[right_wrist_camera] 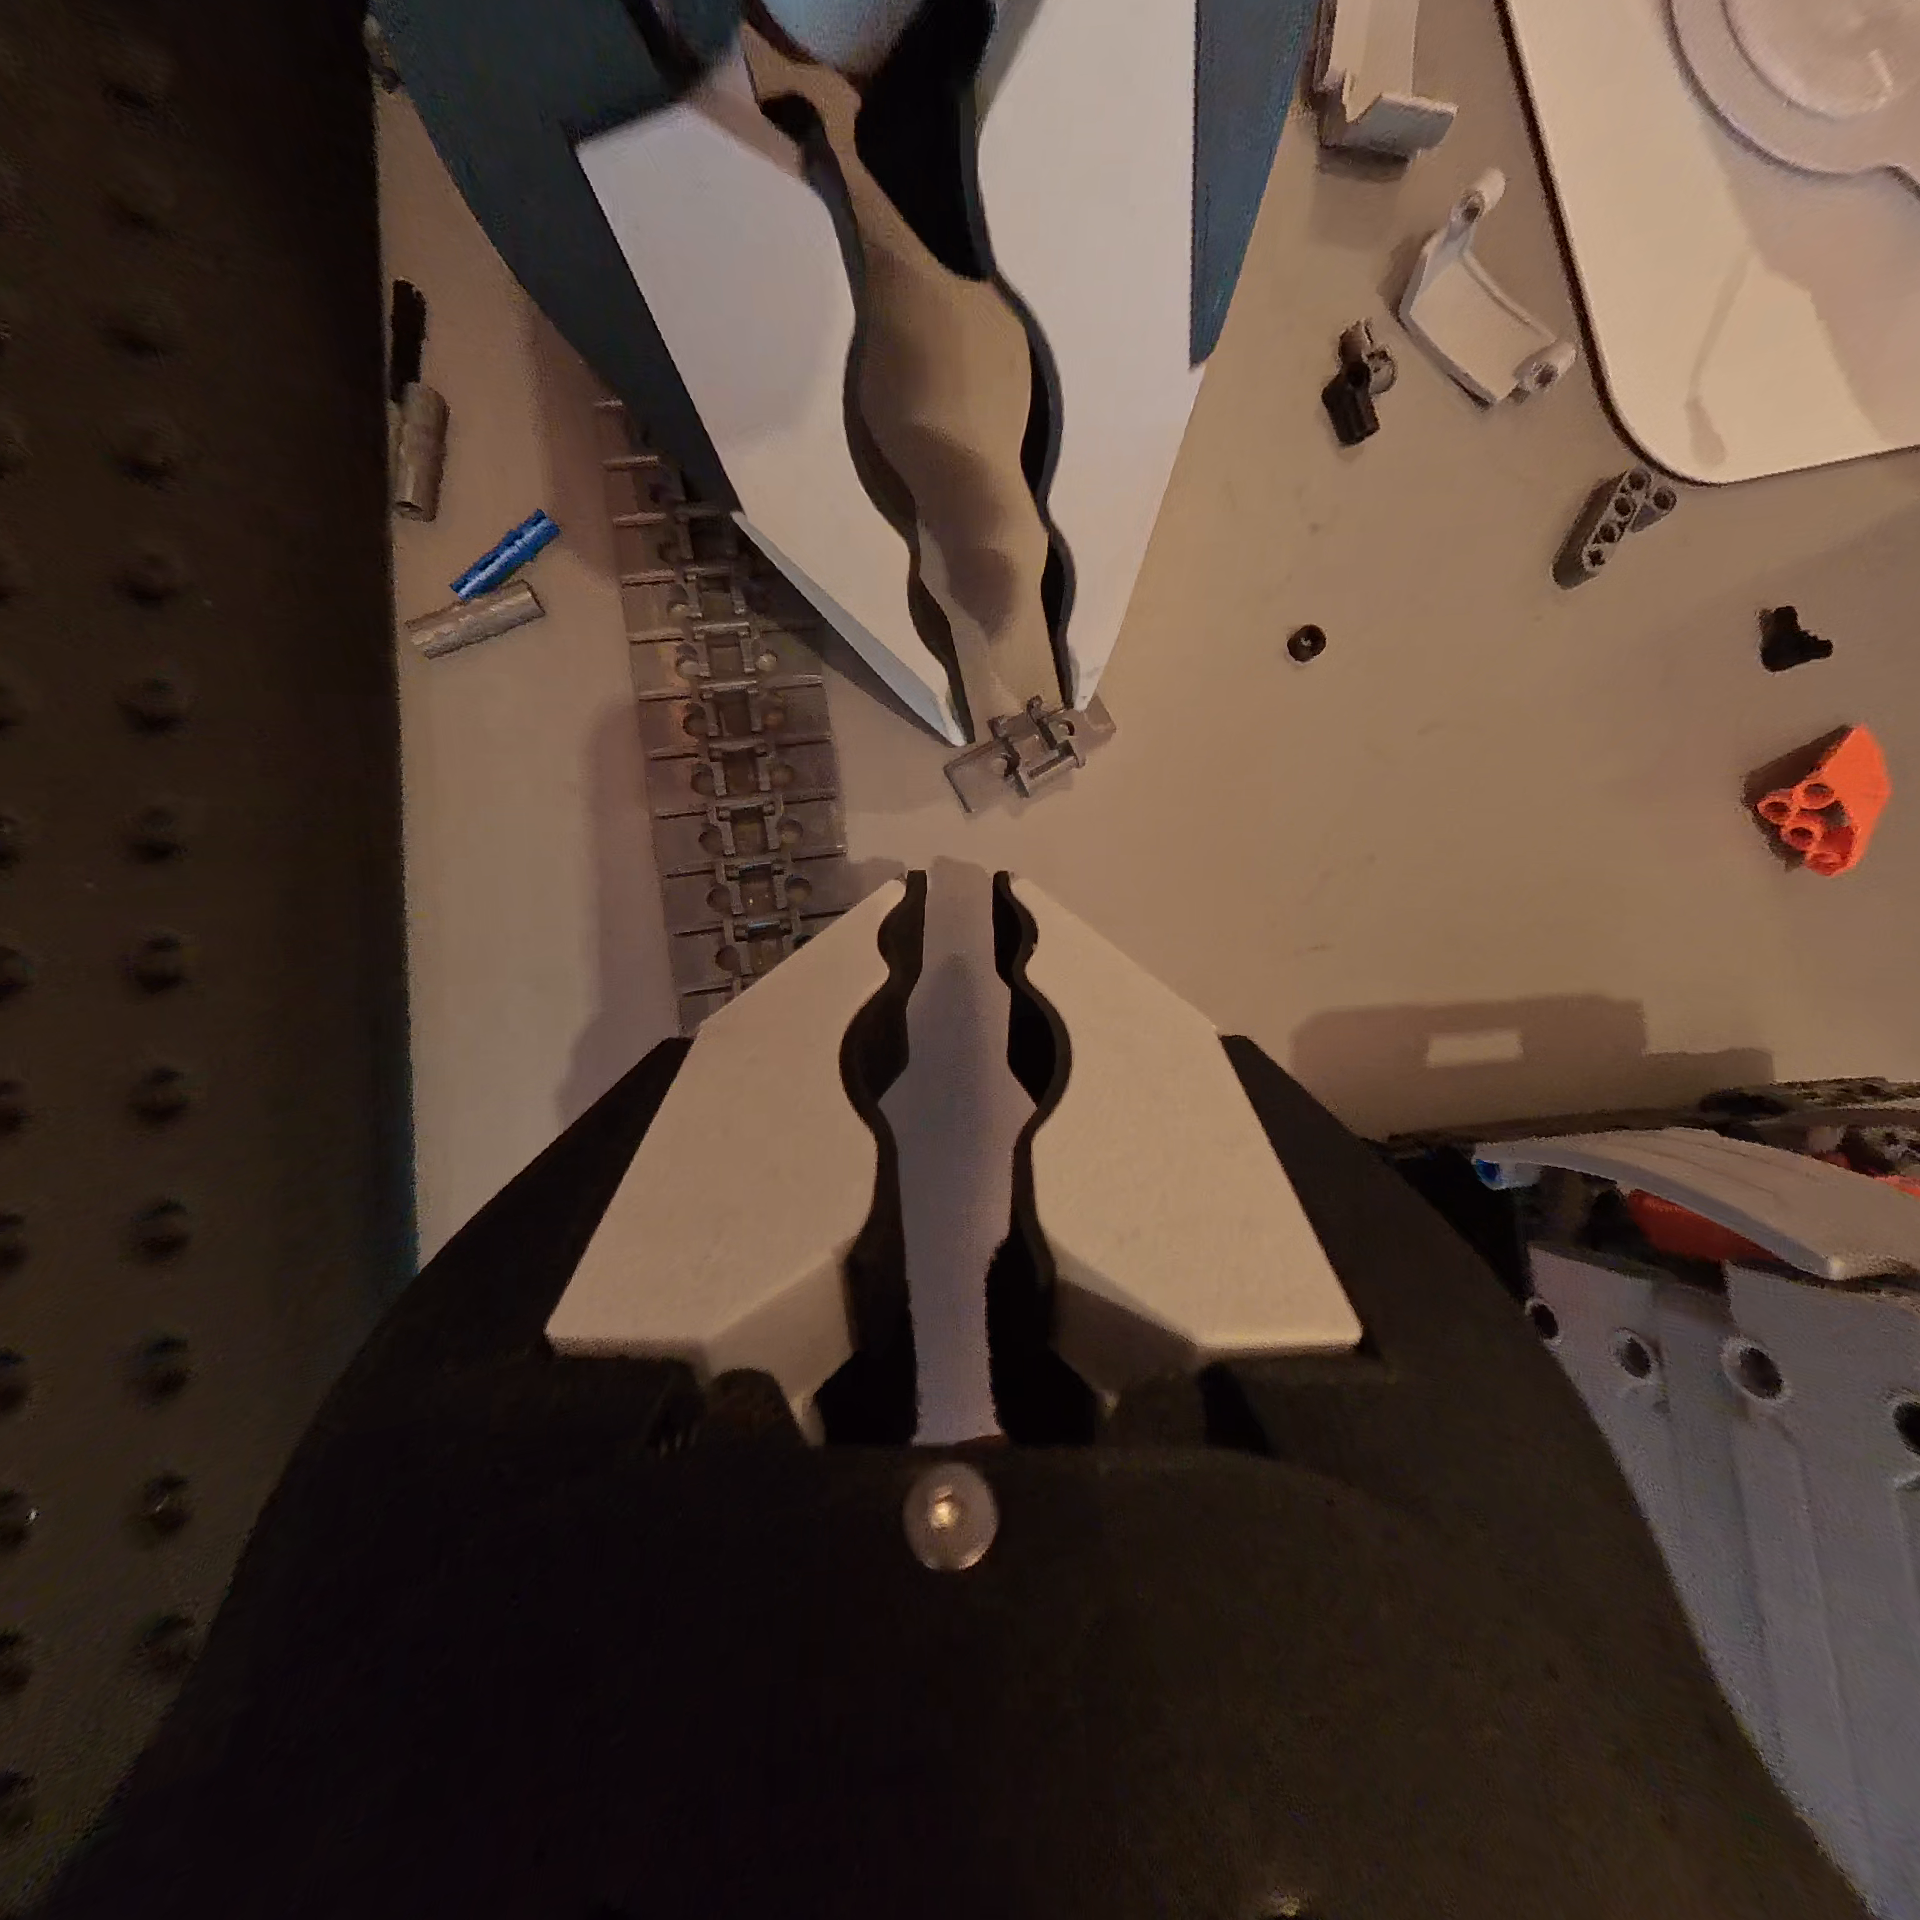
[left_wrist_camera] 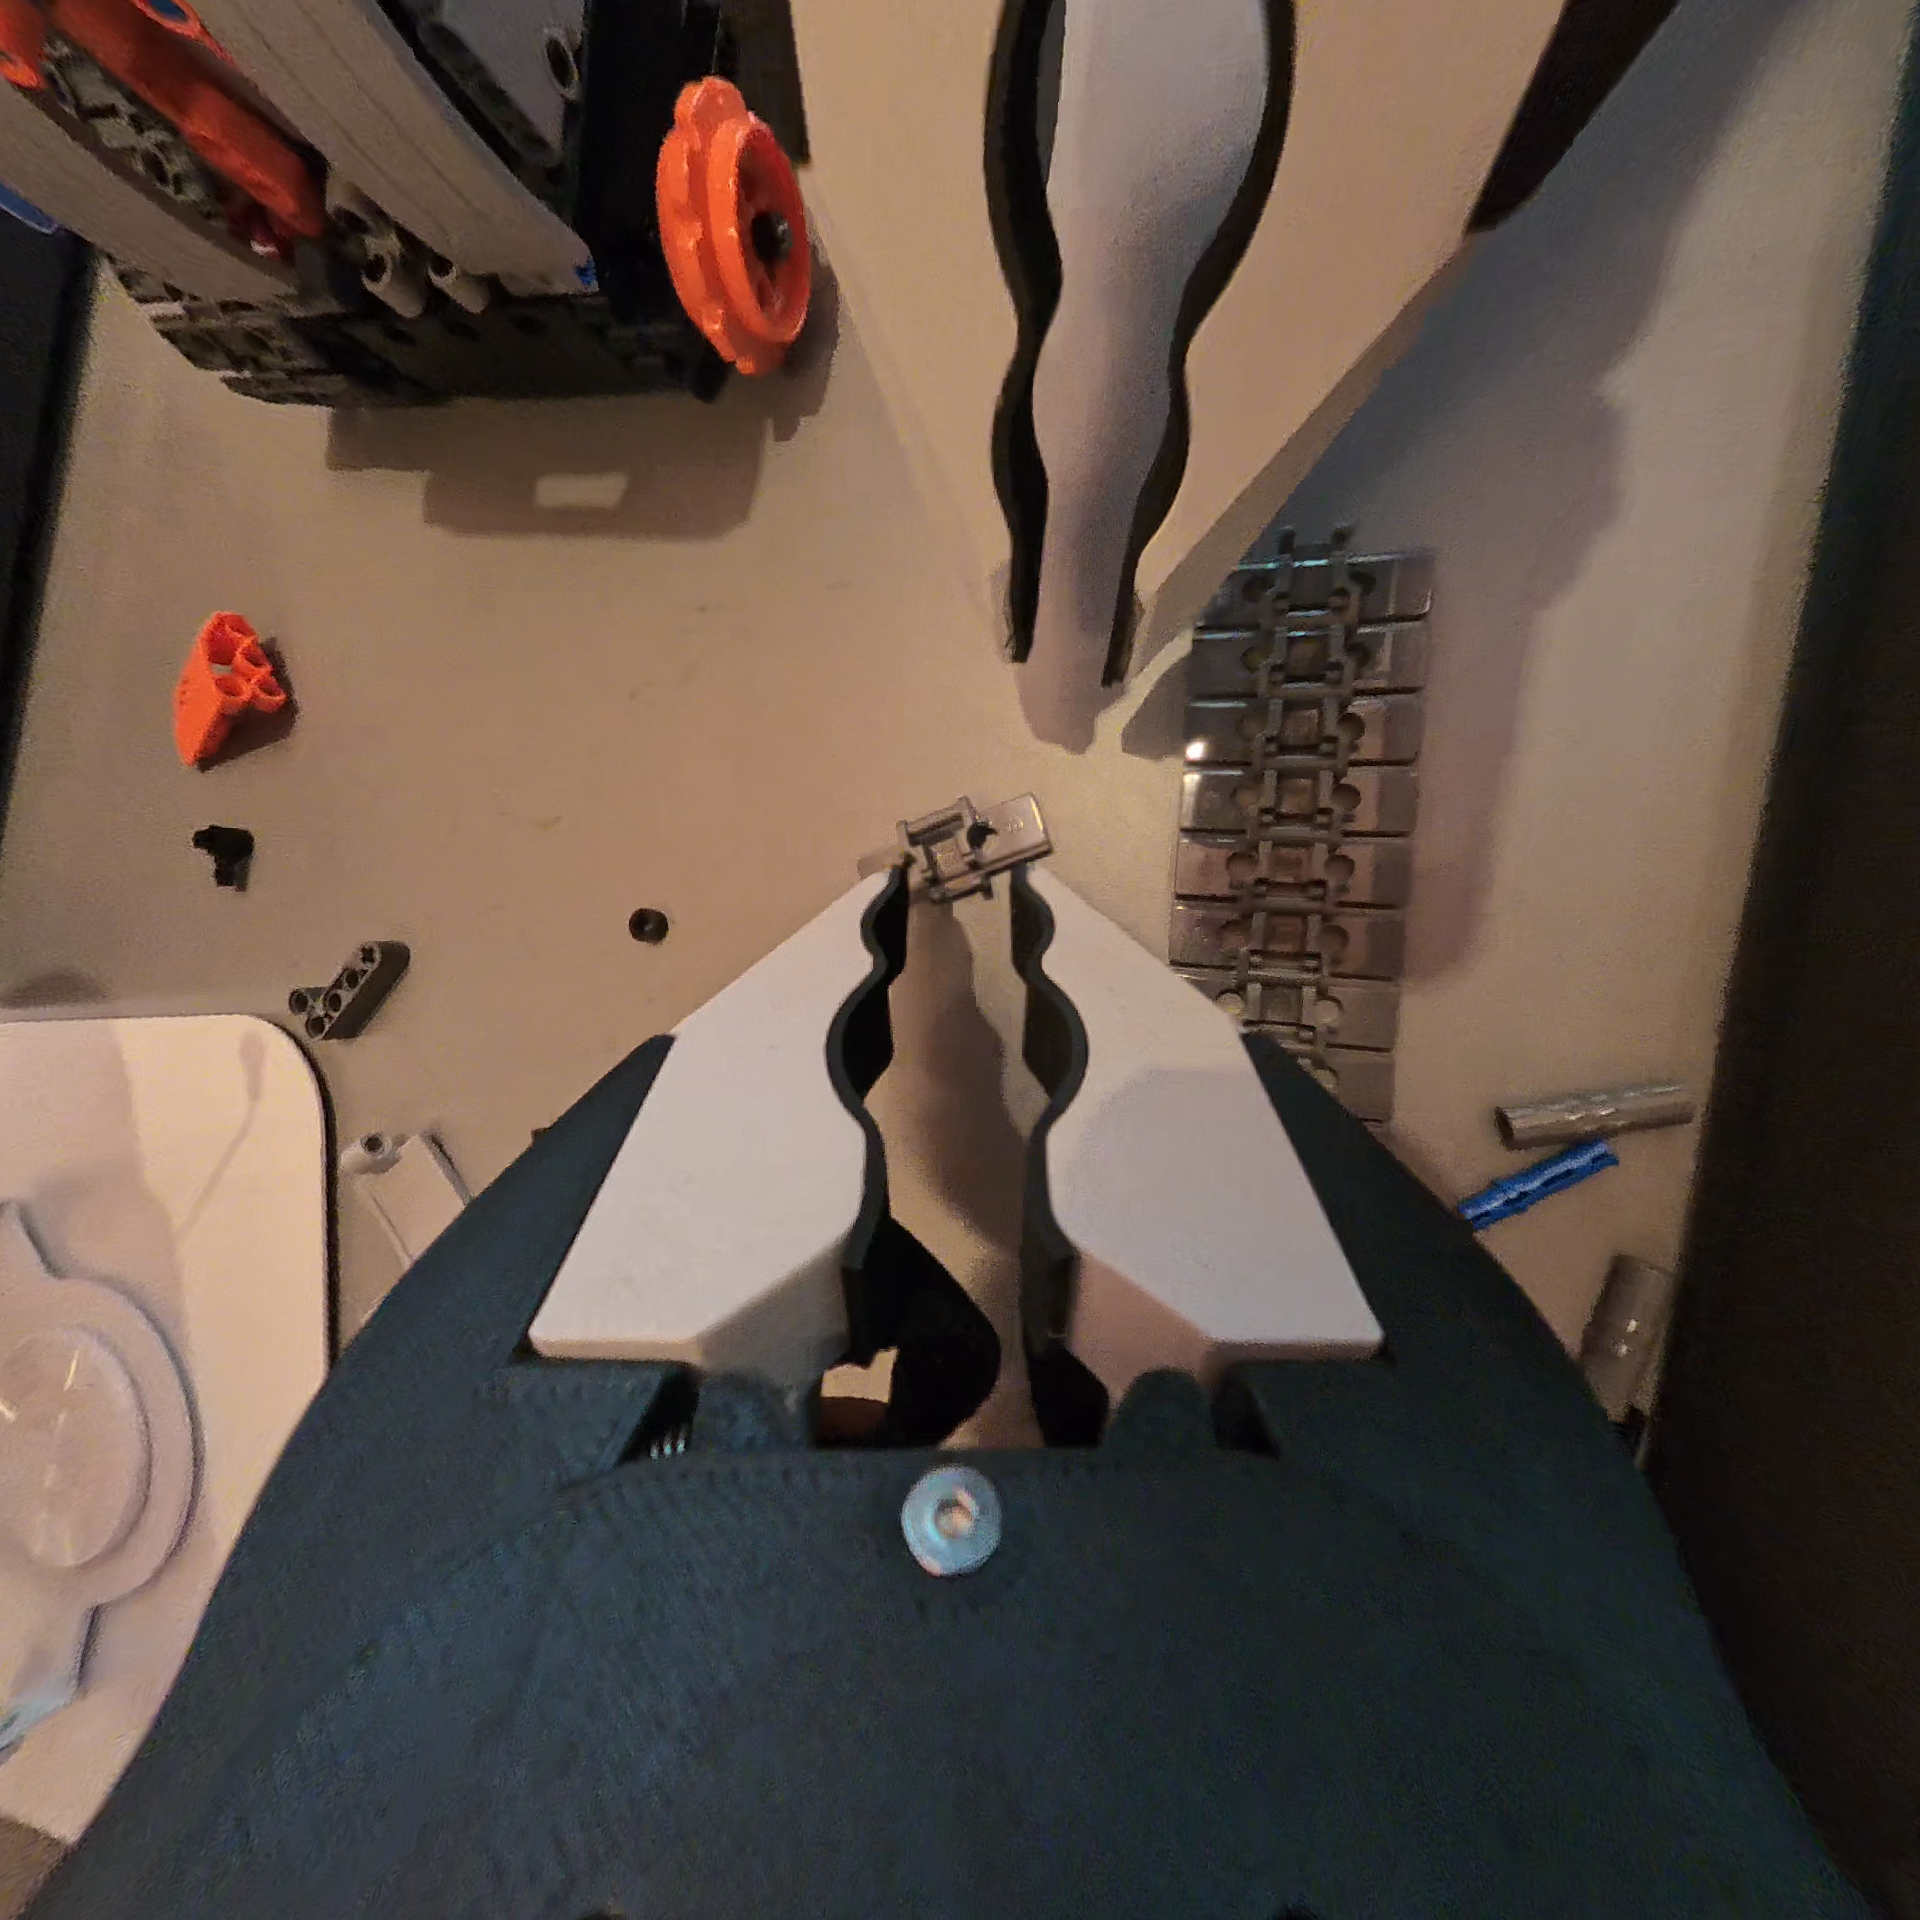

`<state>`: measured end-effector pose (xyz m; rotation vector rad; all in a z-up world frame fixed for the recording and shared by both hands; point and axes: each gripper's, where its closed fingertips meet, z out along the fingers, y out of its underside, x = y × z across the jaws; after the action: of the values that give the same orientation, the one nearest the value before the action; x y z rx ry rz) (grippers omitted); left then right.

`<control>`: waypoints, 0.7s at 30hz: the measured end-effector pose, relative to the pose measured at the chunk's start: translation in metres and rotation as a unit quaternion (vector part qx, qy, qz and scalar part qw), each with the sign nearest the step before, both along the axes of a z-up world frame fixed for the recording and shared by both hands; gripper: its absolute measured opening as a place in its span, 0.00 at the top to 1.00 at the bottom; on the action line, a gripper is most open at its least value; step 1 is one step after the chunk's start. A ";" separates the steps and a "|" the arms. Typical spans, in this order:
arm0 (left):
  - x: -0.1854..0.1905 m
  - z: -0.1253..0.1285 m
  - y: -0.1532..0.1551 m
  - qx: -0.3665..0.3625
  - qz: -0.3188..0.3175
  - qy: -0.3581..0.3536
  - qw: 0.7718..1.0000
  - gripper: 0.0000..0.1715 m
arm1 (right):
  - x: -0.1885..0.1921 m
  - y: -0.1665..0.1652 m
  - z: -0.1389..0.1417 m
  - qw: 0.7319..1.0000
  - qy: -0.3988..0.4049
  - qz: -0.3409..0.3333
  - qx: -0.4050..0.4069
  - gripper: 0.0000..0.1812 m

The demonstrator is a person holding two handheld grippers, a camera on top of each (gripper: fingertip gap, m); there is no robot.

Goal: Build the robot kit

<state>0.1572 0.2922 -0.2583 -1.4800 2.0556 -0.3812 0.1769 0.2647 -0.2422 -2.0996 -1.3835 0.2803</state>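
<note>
Left gripper [left_wrist_camera: 954,878]: fingers part-closed, tips at a single grey track link [left_wrist_camera: 954,844]. The link sits across both tips, crosswise to them, and seems pinched by its near edge; contact with the table [left_wrist_camera: 623,623] under it cannot be confirmed. The right wrist view shows the same: link [right_wrist_camera: 1029,758] at the tip ends, skewed.

Right gripper [right_wrist_camera: 951,878]: fingers apart by a narrow gap, nothing between them. It is just short of the link, pointing at it from the opposite side.

Beside the left fingers' right side lies the assembled track strip [left_wrist_camera: 1299,831]; beyond it a grey tube [left_wrist_camera: 1595,1112] and a blue pin [left_wrist_camera: 1538,1179]. Off the left side: orange brick [left_wrist_camera: 223,686], small black parts, grey beam [left_wrist_camera: 348,987], white tray [left_wrist_camera: 156,1143]. Ahead-left: the grey and orange model [left_wrist_camera: 364,208].

Risks (judgement):
- Grip is at the very tips on a thin edge; the link could twist or pop out if squeezed harder or nudged.
- The two grippers face tip to tip at close range; a small advance could knock the link loose.
- The strip is close enough to be dragged.

Unclear: how deep the link sits between the pads; the model and tray are cut off by the frame; the scene is dim and the edges blurred.
</note>
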 end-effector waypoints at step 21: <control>0.006 -0.005 -0.004 -0.029 -0.062 -0.005 0.998 1.00 | -0.004 0.015 -0.018 0.999 0.010 -0.043 -0.023 1.00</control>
<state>0.1628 0.2878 -0.2638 -1.3835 2.1510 -0.5000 0.1725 0.2793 -0.2601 -2.1802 -1.2831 0.3008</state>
